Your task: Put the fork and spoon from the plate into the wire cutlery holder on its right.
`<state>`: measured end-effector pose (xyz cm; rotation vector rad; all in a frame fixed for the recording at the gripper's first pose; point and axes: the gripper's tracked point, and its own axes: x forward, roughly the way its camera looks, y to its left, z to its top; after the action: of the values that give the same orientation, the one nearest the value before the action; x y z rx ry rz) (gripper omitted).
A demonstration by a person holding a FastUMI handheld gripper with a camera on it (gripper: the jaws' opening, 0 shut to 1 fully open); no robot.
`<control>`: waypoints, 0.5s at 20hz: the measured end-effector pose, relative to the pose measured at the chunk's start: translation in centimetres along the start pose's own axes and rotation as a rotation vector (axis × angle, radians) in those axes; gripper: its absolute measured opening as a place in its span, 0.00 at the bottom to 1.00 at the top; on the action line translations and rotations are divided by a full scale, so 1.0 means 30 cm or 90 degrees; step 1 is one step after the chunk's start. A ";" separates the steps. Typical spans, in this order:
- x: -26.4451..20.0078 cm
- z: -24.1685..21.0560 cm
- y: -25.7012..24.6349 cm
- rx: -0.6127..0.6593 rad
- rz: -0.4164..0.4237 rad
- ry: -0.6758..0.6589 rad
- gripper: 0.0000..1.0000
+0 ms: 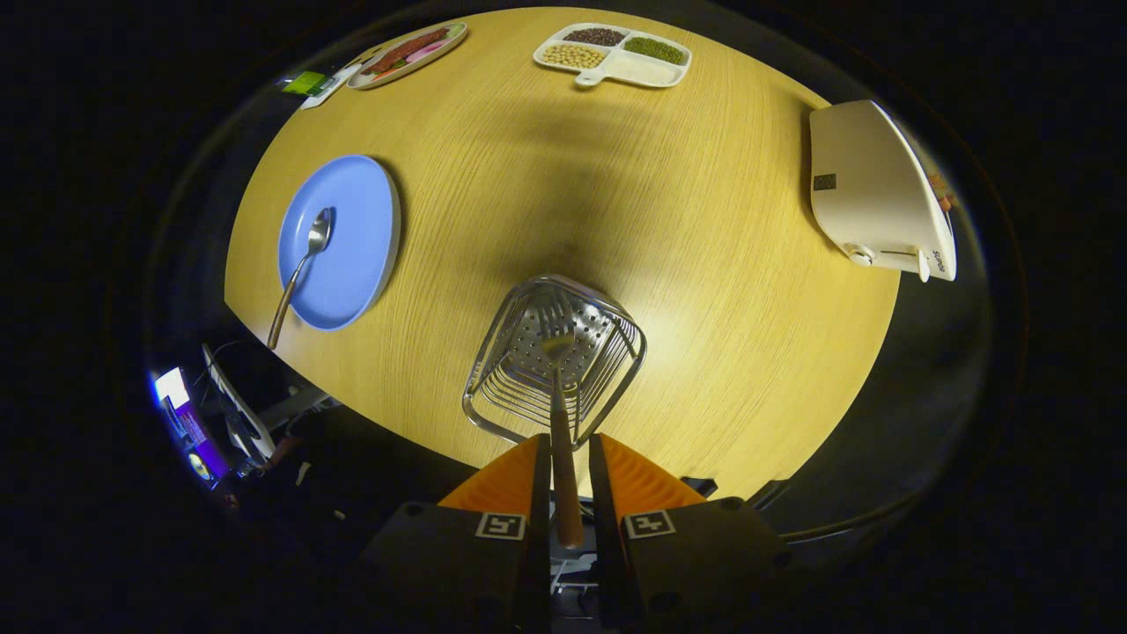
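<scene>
1. We are at the first drop: the fork (560,414) hangs tines-down inside the wire cutlery holder (553,361), its wooden handle running back between our two fingers.
2. The gripper (564,458) looks clamped on that handle, one finger on each side. The fisheye bends things here, so we judge both pads to be pressing but would not swear to it.
3. The tines sit near the holder's perforated floor; whether they touch it we cannot tell.
4. The spoon (301,269) lies on the blue plate (357,255), bowl on the plate and handle overhanging the near rim, well to the left of the holder.
5. So, as we judge it, half the task is nearly done and the spoon is untouched.
6. The next move calls for parting the fingers so the fork rests against the wires, lifting clear without snagging the handle, then swinging left over the table (704,220) to the plate.
</scene>
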<state>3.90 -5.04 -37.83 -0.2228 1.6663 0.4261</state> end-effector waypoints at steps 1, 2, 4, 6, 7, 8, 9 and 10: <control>-0.011 0.007 -0.003 0.008 -0.002 -0.017 0.29; -0.023 0.015 -0.009 0.018 -0.005 -0.037 0.30; -0.052 0.033 -0.002 0.039 -0.002 -0.080 0.30; -0.094 0.056 0.018 0.058 0.004 -0.131 0.30; -0.124 0.066 0.033 0.063 0.007 -0.158 0.29; -0.152 0.075 0.054 0.065 0.009 -0.184 0.29; -0.184 0.086 0.081 0.064 0.015 -0.210 0.30; -0.221 0.096 0.120 0.064 0.026 -0.233 0.30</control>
<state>6.08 -1.26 -31.03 -0.0319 1.3301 0.3863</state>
